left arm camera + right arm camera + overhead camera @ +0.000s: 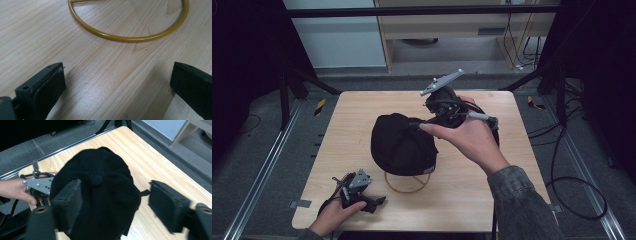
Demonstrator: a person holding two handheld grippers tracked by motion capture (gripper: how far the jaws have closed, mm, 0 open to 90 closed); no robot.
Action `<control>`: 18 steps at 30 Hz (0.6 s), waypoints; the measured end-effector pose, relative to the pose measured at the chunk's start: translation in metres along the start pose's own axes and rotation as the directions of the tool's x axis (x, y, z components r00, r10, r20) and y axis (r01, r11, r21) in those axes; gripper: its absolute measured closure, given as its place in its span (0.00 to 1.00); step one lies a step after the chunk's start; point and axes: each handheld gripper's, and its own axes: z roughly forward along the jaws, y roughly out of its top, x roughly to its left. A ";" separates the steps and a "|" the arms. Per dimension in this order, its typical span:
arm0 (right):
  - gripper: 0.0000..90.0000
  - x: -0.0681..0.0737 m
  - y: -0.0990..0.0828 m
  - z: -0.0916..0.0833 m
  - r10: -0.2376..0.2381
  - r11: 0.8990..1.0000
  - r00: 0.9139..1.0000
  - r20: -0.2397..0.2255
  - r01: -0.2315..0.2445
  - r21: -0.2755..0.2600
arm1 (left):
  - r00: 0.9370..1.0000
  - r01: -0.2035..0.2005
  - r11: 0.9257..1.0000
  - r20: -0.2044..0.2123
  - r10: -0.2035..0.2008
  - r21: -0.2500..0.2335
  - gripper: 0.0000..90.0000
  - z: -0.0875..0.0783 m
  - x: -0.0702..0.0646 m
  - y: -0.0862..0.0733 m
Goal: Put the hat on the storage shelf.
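Note:
A black cap (402, 145) sits on top of a yellow wire stand whose ring base (406, 184) lies on the wooden table (492, 165). My right gripper (417, 122) hovers at the cap's far right side. In the right gripper view its jaws (115, 186) stand wide apart over the cap's crown (100, 195), with the pads not pressing on it. My left gripper (377, 202) rests near the table's front left edge. In the left gripper view its jaws (118, 67) are open over bare wood, facing the yellow ring (130, 38).
The table is small, with its edges close on all sides. Metal rails (262, 170) run along the floor to left and right, and cables (572, 195) lie on the floor at the right. A cabinet (462, 25) stands behind the table.

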 end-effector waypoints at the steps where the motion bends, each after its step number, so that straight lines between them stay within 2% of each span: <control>1: 0.22 -0.001 -0.001 -0.001 0.000 1.000 1.000 0.006 0.000 -0.002 | 1.000 0.000 1.000 0.000 0.000 0.000 0.00 0.000 0.000 0.000; 3: 0.15 -0.003 -0.003 -0.002 0.005 1.000 1.000 0.023 -0.005 0.003 | 1.000 0.000 1.000 0.000 0.000 0.000 0.00 0.000 0.000 0.000; 7: 0.09 -0.006 -0.007 -0.007 0.004 1.000 1.000 0.030 -0.004 -0.014 | 1.000 0.000 1.000 0.000 0.000 0.000 0.00 0.000 0.000 0.000; 18: 0.07 -0.012 -0.017 -0.025 0.000 0.999 0.998 0.058 0.002 -0.044 | 1.000 0.001 1.000 -0.001 -0.001 0.000 0.00 0.000 0.000 0.000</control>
